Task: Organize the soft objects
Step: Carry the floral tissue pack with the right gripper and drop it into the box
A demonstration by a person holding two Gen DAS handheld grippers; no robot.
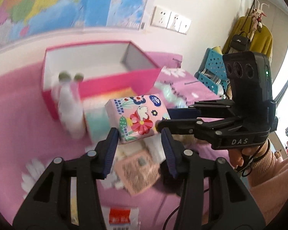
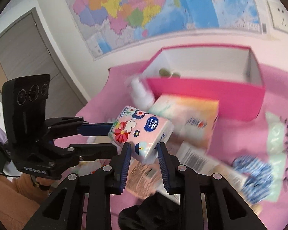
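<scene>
A pink flowered tissue pack [image 1: 138, 115] [image 2: 142, 130] hangs tilted above the pink cloth, in front of the open pink box [image 1: 115, 82] [image 2: 201, 94]. My left gripper [image 1: 139, 136] [image 2: 113, 137] is shut on one end of the pack. From the other side my right gripper [image 1: 163, 118] [image 2: 144, 149] is shut on a corner of it. Two greenish round things lie inside the box, near its left end.
A white bottle [image 1: 69, 107] [image 2: 140, 94] and a pastel carton [image 1: 96, 122] [image 2: 188, 115] lie against the box front. Under the pack sit a pink square pad [image 1: 138, 172], a blue striped scrunchie [image 2: 255, 178], a mint packet [image 2: 276, 140] and a black cloth [image 2: 147, 210].
</scene>
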